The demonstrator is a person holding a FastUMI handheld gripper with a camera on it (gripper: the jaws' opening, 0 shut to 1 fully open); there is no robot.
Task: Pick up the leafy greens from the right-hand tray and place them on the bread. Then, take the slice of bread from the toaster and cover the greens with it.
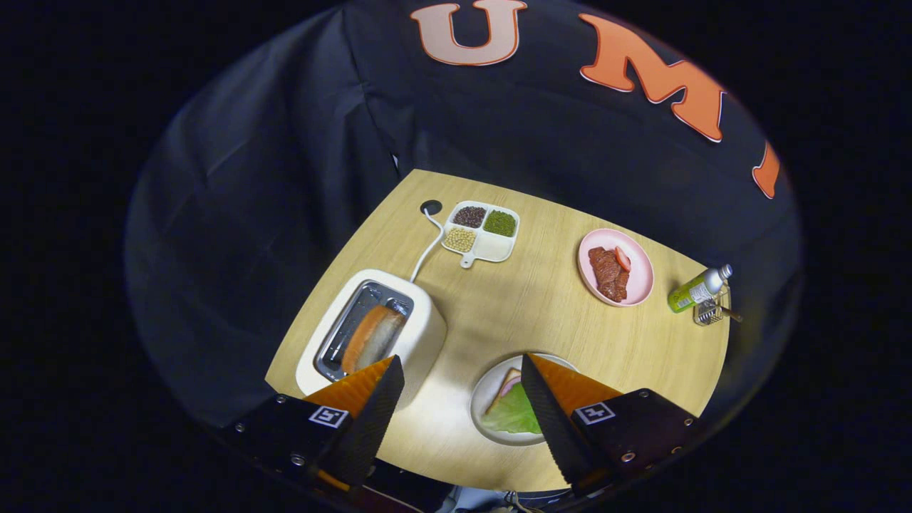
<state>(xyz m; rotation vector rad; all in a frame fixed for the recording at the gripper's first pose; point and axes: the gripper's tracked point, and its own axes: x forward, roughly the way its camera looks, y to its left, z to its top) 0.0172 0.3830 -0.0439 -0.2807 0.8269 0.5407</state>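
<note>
The released claw (462,374) hung above the table (527,306), toaster (374,335) with bread slice (372,336) beside one finger, leafy greens (514,415) on bread by the other; no legible writing.

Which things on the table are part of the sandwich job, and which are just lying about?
Job: leafy greens on bread, white plate; bread slice in toaster; tool, open, empty.

Lying about: divided tray, pink plate of meat, green bottle, wire rack.
</note>
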